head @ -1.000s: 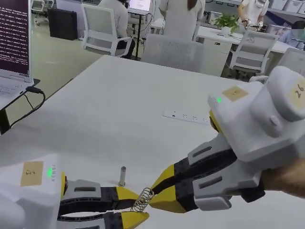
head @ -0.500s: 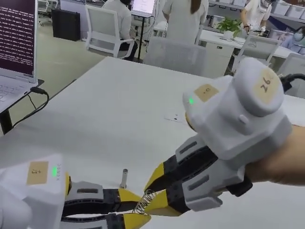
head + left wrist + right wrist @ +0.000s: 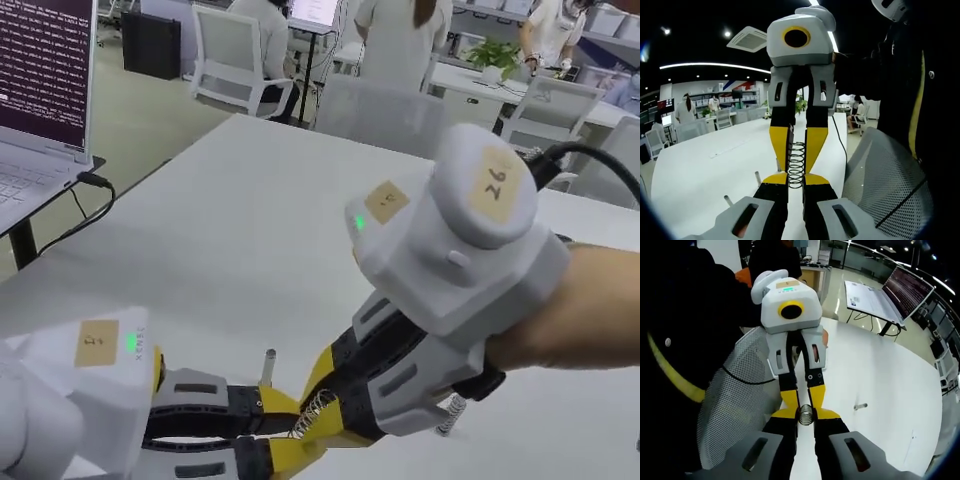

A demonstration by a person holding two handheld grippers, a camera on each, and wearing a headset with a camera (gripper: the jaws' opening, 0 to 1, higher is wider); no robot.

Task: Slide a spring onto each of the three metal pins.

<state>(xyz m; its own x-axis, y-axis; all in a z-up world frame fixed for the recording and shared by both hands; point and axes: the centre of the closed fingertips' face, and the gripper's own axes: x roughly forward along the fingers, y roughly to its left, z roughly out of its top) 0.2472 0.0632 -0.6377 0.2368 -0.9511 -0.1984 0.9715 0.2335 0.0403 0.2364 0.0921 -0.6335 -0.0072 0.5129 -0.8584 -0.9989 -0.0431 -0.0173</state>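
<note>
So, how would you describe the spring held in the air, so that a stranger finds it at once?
Over the white table, find the left gripper and the right gripper, which meet tip to tip. The spring is the small wire coil pinched between their yellow tips, off the surface; the other spring sits down on the table.

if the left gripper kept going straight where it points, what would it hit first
The spring at the left gripper's own tips, then probably the right gripper, which faces it tip to tip; depth is hard to judge.
</note>
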